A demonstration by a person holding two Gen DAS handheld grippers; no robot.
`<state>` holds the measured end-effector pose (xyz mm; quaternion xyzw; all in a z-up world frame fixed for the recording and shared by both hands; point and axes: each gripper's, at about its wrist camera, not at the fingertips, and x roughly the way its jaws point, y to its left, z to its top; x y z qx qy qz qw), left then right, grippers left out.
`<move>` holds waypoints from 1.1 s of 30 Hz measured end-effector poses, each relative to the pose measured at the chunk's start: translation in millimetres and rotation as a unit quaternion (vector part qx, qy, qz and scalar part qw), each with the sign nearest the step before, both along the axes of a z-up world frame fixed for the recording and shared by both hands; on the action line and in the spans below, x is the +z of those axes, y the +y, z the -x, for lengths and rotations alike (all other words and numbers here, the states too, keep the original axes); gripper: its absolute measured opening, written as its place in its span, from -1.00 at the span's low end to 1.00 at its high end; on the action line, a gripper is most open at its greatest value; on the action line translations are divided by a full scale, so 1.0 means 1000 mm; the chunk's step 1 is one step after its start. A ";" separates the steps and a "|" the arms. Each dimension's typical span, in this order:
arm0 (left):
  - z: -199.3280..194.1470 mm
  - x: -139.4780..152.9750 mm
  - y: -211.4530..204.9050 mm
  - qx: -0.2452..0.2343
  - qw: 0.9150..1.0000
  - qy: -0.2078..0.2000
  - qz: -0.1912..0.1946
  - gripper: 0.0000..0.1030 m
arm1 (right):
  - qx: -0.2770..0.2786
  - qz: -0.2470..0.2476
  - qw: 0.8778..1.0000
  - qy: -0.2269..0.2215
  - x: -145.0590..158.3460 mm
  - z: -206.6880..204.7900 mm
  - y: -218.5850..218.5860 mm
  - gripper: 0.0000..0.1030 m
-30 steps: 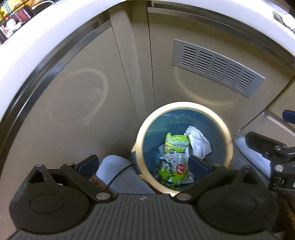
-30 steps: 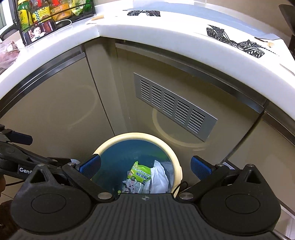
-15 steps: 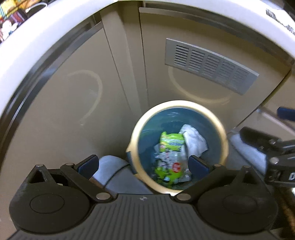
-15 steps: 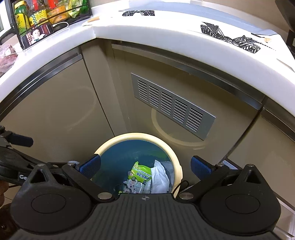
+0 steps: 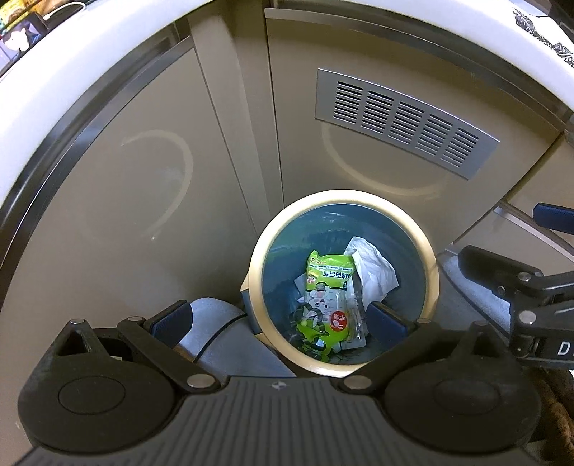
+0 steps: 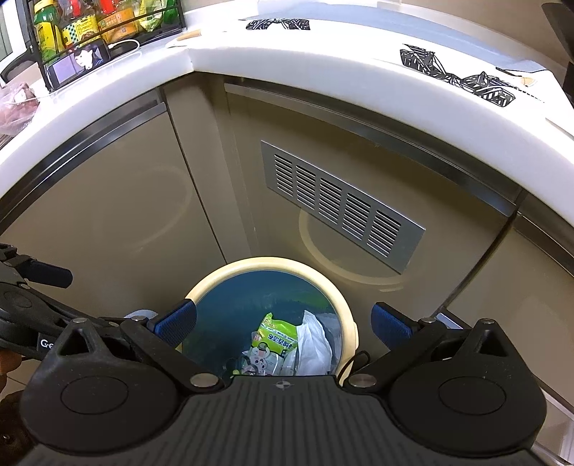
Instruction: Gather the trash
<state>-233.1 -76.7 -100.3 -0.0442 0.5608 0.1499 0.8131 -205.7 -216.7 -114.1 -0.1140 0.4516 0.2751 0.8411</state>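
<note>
A round bin (image 5: 428,265) (image 6: 349,315) with a cream rim and blue inside stands on the floor against beige cabinets. Inside it lie a green snack wrapper (image 5: 328,283) (image 6: 274,338) and crumpled white paper (image 5: 373,267) (image 6: 315,344). My left gripper (image 5: 280,317) hovers above the bin's near rim, open, nothing between its blue-padded fingers. My right gripper (image 6: 283,319) is also open and empty above the bin. The right gripper shows at the right edge of the left wrist view (image 5: 520,283); the left gripper shows at the left edge of the right wrist view (image 6: 32,286).
Beige cabinet doors with a metal vent grille (image 5: 405,122) (image 6: 340,204) stand behind the bin. A white countertop (image 6: 323,61) runs above, carrying a rack of bottles (image 6: 93,25) and a phone (image 6: 79,62). A grey rounded object (image 5: 222,340) lies left of the bin.
Both views have shifted only slightly; the left gripper drifted a little and back, and the right gripper rose a touch. Both stay open and the trash lies unmoved in the bin.
</note>
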 end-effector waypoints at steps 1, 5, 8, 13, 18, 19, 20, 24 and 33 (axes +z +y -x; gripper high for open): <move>0.000 0.000 -0.001 0.000 1.000 0.000 -0.001 0.99 | 0.000 0.001 1.000 0.000 0.000 0.000 0.000 1.00; -0.001 -0.001 -0.001 -0.001 1.000 0.000 -0.004 0.99 | -0.001 0.003 1.000 0.001 -0.001 -0.001 0.001 1.00; -0.002 -0.001 -0.001 -0.002 1.000 0.003 -0.005 0.99 | 0.000 0.005 1.000 0.001 -0.001 -0.001 0.002 1.00; -0.003 -0.002 -0.003 -0.004 1.000 0.004 -0.009 0.99 | -0.001 0.006 1.000 0.002 -0.002 -0.001 0.003 1.00; -0.004 -0.003 -0.005 -0.007 1.000 0.005 -0.011 0.99 | -0.003 0.008 1.000 0.004 -0.003 -0.003 0.004 1.00; -0.004 -0.003 -0.005 -0.007 1.000 0.005 -0.012 0.99 | -0.003 0.009 1.000 0.003 -0.003 -0.003 0.004 1.00; -0.004 -0.003 -0.005 -0.007 1.000 0.006 -0.012 0.99 | -0.004 0.010 1.000 0.004 -0.004 -0.003 0.005 1.00; -0.005 -0.003 -0.006 -0.009 1.000 0.005 -0.017 0.99 | -0.004 0.011 1.000 0.007 -0.006 -0.004 0.006 1.00; -0.009 -0.009 -0.006 -0.016 1.000 0.010 -0.023 0.99 | -0.006 0.018 1.000 0.011 -0.010 -0.007 0.009 1.00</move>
